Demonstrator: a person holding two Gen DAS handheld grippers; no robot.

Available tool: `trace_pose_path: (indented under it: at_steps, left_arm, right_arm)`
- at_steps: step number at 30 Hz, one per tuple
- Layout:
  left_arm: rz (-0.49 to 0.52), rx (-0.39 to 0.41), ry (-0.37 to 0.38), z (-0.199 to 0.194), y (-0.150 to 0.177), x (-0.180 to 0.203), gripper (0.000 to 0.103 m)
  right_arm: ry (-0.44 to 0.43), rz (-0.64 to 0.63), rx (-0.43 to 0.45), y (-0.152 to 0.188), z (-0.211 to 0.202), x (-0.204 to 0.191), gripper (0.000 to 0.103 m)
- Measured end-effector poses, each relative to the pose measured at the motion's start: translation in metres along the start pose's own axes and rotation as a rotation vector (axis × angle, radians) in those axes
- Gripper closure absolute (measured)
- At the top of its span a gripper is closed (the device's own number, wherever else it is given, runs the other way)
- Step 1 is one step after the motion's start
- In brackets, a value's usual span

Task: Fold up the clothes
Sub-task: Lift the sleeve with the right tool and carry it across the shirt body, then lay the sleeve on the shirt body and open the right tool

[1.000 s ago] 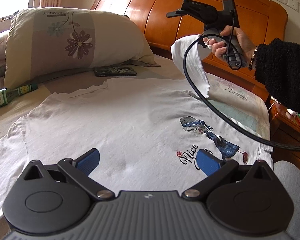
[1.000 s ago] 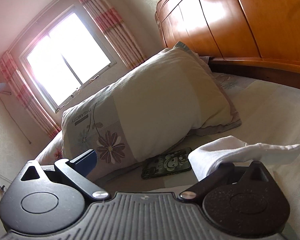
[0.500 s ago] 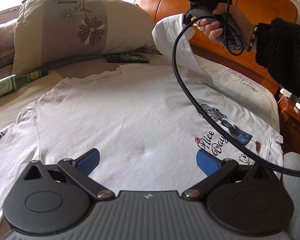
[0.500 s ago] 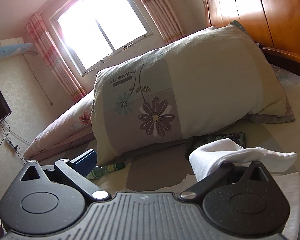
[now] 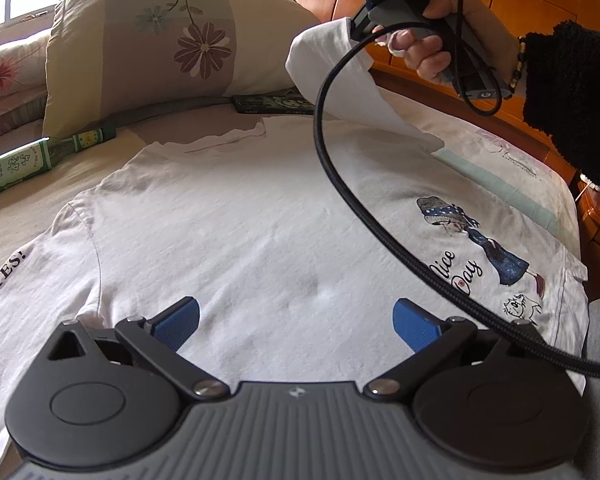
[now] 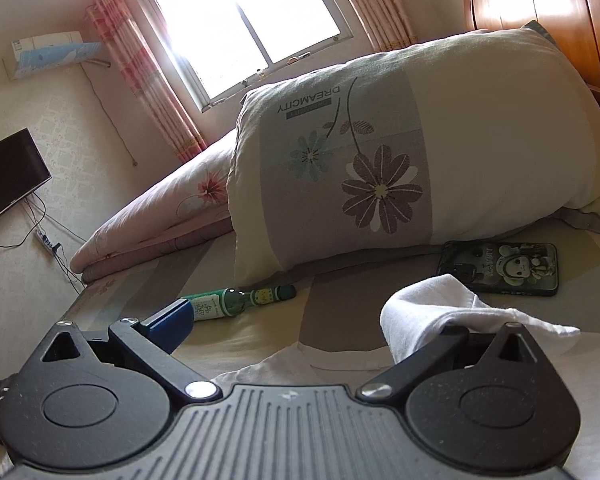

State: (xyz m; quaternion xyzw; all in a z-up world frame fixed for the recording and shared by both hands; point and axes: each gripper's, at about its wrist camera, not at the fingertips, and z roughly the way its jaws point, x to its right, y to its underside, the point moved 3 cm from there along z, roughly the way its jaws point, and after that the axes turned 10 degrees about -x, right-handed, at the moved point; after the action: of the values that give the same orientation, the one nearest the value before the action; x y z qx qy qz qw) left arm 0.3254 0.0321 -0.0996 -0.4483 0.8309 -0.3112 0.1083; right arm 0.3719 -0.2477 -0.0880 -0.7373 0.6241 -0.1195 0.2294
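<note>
— Now, where is the garment seen?

— A white T-shirt (image 5: 240, 232) is spread flat on the bed (image 5: 28, 216), its neckline turned toward the pillows. A printed figure with the words "Nice Day" is seen near its right edge, and lettering ending in "YES!" is carried on the left sleeve.

— And the other sleeve?

— The right sleeve (image 5: 340, 80) is lifted off the bed. It is draped over one finger of the right gripper (image 6: 308, 320), whose jaws are seen wide apart in the right wrist view, with one blue pad bare. Whether the cloth is pinched at all cannot be told. The gripper is held by a hand (image 5: 432, 48) in a black fuzzy sleeve (image 5: 572, 100), and a black braided cable (image 5: 356, 208) is looped down from it across the shirt.

— How is the left gripper set?

— The left gripper (image 5: 296, 320) is held low over the shirt's lower middle, its jaws spread wide, nothing between the blue pads.

— What is found around the shirt?

— A large flowered pillow (image 6: 400, 152) marked "DREAMCITY" is propped against the wooden headboard (image 5: 540, 12). A phone in a cartoon case (image 6: 500, 268) is laid just before the pillow, near the collar. A green glass bottle (image 6: 236, 300) is laid on its side to the left of it. A pink folded quilt (image 6: 160, 220), a curtained window (image 6: 244, 24), a wall television (image 6: 8, 176) and an air conditioner (image 6: 48, 52) are seen behind.
</note>
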Motion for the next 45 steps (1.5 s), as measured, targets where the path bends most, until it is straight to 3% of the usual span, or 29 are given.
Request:
trace_pose_path:
  at_steps: [17, 45]
  left_arm:
    - [0.024, -0.052, -0.01, 0.019, 0.004, 0.006, 0.001]
    - [0.024, -0.049, 0.016, 0.023, 0.004, 0.006, 0.001]
  right_arm:
    - [-0.01, -0.001, 0.006, 0.003, -0.002, -0.001, 0.0]
    - [-0.026, -0.002, 0.015, 0.009, -0.005, -0.003, 0.0]
